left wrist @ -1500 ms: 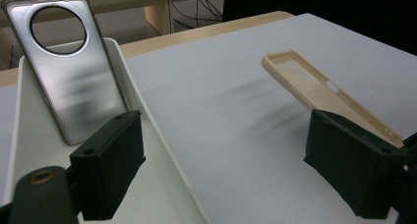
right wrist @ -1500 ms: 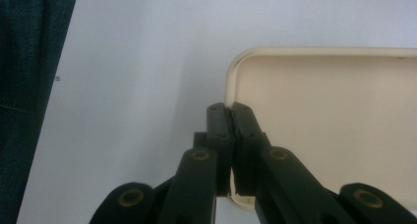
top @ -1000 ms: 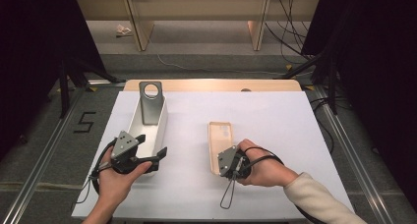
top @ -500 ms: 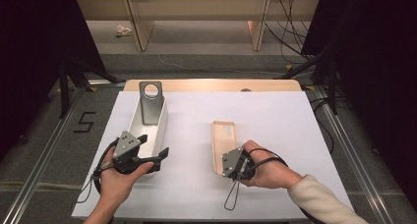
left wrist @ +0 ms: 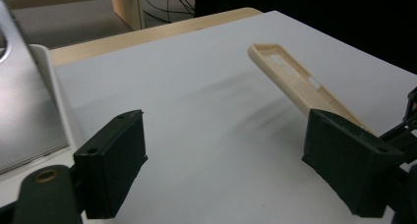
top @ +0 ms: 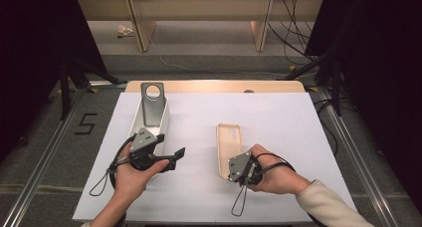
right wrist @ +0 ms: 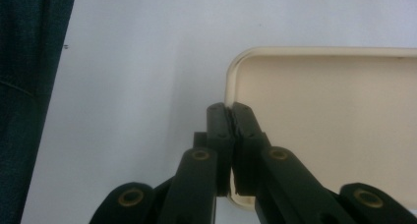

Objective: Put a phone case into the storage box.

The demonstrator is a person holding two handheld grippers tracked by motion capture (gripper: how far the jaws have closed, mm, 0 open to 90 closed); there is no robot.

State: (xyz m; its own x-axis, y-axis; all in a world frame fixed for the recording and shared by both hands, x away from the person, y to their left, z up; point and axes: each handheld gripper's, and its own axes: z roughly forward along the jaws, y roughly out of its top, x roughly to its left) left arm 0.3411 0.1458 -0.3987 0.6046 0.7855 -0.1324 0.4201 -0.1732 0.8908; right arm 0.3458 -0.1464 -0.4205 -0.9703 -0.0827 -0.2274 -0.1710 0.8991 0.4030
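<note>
Two grippers in play, and the right gripper [top: 230, 173] has the action: its jaws are pinched tight on the near rim of the cream phone case [top: 229, 148], one jaw inside the shell and one outside, as the right gripper view makes plain. That case is tilted, its near end raised in the grip while its far end looks to rest on the white bench [top: 278, 122]; the left gripper view shows it angling up off the surface with a shadow beneath. By the look of it, this is a thin, light plastic shell, a bit flexible along its length and smooth enough to slip, so a hold on the side wall near a corner, where the rim is stiffest, seems the safest bet; squeezing mid-span could bow it. Over on the other side, the left gripper [top: 171, 156] hovers with jaws spread wide and nothing between them, pointing across the bench at the case, which sits near but clearly apart. Behind that hand stands a white tray [top: 162, 125] holding a grey metal stand [top: 152, 103]
</note>
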